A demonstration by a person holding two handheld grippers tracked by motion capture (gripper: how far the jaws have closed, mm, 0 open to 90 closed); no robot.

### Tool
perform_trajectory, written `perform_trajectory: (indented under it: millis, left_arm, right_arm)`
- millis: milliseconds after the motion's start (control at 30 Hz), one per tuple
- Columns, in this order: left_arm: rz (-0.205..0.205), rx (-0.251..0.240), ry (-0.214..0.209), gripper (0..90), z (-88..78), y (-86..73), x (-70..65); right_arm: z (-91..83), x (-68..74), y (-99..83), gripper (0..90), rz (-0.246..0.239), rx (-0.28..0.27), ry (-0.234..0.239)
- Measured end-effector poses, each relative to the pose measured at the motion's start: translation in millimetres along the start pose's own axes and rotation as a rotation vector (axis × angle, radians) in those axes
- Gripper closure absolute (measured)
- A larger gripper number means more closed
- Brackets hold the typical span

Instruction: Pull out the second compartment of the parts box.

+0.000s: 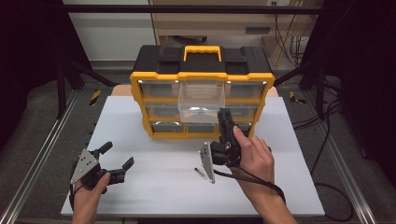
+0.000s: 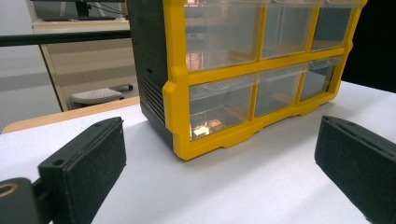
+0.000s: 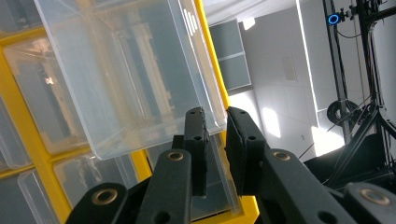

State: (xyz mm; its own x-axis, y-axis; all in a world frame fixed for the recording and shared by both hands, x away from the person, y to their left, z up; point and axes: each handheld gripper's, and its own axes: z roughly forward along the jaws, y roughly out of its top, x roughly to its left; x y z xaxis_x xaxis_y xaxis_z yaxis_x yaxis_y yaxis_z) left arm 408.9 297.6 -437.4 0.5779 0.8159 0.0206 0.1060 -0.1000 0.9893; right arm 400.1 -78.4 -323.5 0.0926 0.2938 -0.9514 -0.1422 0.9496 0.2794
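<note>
Your right gripper (image 3: 215,122) pinches the clear drawer (image 1: 201,100) at centre frame. Your left gripper (image 1: 114,163) waits open, lower left. Pull further and the drawer may drop.

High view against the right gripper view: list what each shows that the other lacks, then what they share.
High view alone: the white table top, the left gripper with its fingers spread apart and holding nothing, a small dark cylinder lying on the table, and the organizer's yellow carry handle.

Right gripper view alone: close up, the right gripper has its fingers closed on the front wall of the clear drawer, with a blue-lit ring on a stand behind.

Shared: the yellow and black organizer, its pulled-out clear drawer, and the right gripper.
</note>
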Motion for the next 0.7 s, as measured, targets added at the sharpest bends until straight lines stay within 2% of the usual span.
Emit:
perform_trajectory:
  millis: [700]
  left_arm:
    - [0.001,0.0,0.0,2.0,0.1,0.0,-0.1]
  right_arm:
    - [0.4,-1.2,1.3,78.3,0.002,0.001,0.008]
